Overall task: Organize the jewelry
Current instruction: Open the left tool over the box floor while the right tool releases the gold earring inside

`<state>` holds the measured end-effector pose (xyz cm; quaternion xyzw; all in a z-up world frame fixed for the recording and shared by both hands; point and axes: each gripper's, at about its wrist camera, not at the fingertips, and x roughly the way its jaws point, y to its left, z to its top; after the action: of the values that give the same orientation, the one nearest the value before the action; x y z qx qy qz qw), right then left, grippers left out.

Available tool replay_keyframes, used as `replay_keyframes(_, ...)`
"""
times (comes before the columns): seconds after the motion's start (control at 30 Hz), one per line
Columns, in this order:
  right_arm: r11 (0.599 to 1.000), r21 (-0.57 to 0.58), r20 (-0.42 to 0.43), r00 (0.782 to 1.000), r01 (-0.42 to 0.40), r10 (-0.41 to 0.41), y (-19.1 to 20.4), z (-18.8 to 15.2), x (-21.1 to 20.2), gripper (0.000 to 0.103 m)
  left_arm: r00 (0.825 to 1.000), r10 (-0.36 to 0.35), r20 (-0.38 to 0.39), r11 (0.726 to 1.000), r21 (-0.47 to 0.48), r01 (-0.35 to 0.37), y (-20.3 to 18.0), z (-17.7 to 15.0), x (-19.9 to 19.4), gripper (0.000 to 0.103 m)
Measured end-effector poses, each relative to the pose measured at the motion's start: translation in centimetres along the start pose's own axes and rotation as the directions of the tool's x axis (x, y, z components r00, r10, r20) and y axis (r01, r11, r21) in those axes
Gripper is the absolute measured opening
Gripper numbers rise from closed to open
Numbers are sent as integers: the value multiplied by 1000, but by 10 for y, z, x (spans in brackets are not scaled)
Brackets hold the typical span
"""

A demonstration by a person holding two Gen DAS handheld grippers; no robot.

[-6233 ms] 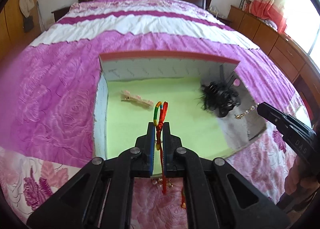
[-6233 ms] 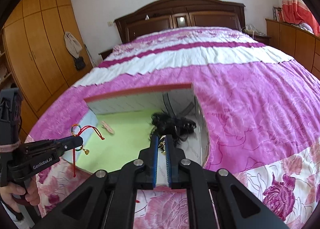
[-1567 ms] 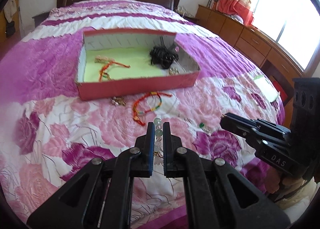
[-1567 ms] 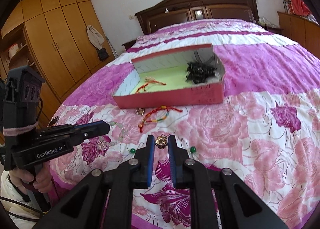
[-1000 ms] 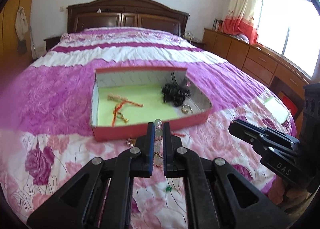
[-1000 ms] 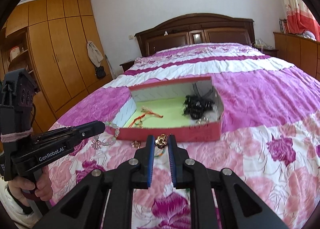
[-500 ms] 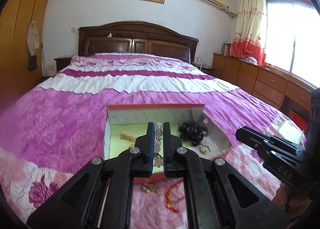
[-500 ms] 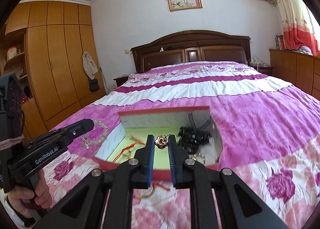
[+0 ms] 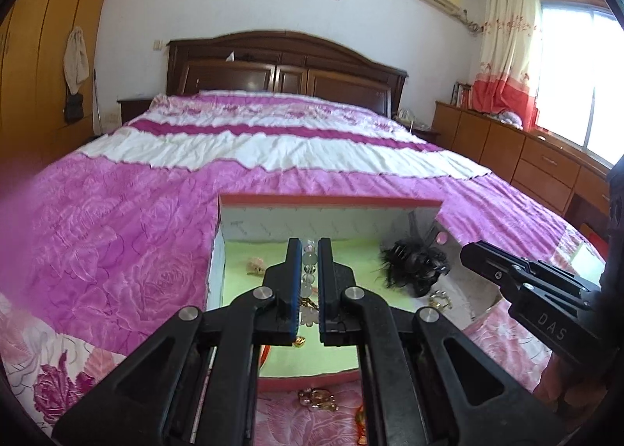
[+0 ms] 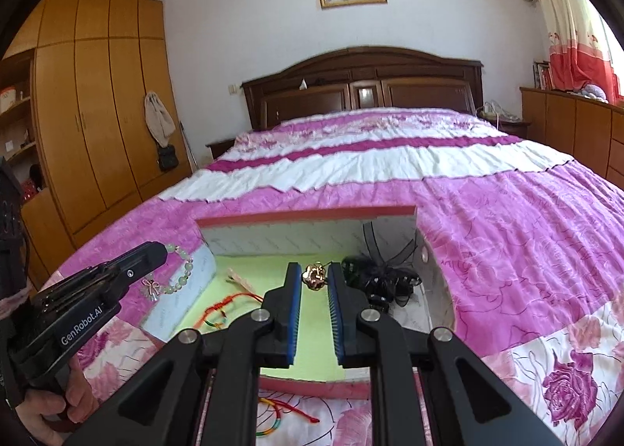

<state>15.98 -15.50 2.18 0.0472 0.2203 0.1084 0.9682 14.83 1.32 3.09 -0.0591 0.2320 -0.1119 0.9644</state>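
The left gripper (image 9: 309,251) hides much of the pale bead bracelet (image 9: 309,262) it pinches above the pink box (image 9: 331,203). The right gripper (image 10: 315,275) clamps a gold ornament (image 10: 314,276), detail unclear, over the box's green floor.

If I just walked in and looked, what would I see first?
Probably the big pink and white bedspread, with an open red box lying on it near its foot. Over the box, the left gripper pinches a pale bead bracelet, and the right gripper grips a small gold ornament. Inside, a black hair accessory sits at the right.
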Motion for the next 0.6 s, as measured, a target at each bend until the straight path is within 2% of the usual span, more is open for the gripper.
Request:
replay_keyframes(0.17, 1000, -10, -83, 996, 10, -11, 0, -8, 25, 15, 997, 11, -79, 1000, 1, -11, 3, -9, 20, 0)
replay_keyframes(0.43, 1000, -15, -216, 976, 22, -24, -3, -23, 58, 16, 981, 20, -192, 1000, -14, -24, 7, -20, 42, 0)
replay_keyframes(0.6, 1000, -12, -250, 968, 24, -27, -5, -25, 65, 16, 970, 4, -245, 999, -34, -12, 10, -23, 50, 0)
